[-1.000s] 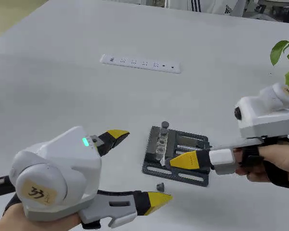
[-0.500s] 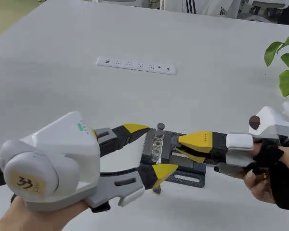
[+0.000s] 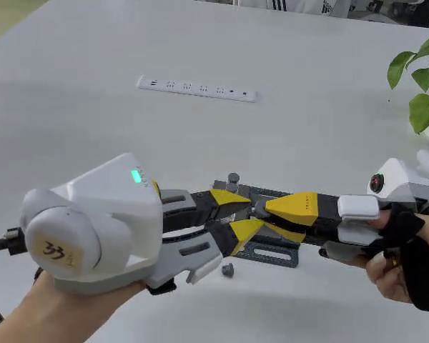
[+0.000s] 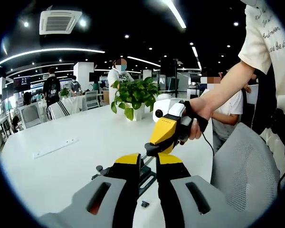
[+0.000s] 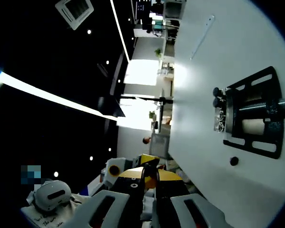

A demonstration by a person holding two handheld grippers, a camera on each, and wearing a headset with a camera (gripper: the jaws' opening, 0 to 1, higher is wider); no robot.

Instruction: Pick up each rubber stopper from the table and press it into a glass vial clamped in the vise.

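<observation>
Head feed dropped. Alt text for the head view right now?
Two yellow-tipped grippers meet tip to tip over the black vise: the right gripper pinches what looks like a grey rubber stopper at the tips of the left gripper. Another stopper lies loose on the white table, on the near side of the vise.

White table (image 3: 93, 121): vise (image 3: 269, 252), stopper (image 3: 227, 270), power strip (image 3: 196, 88).
</observation>
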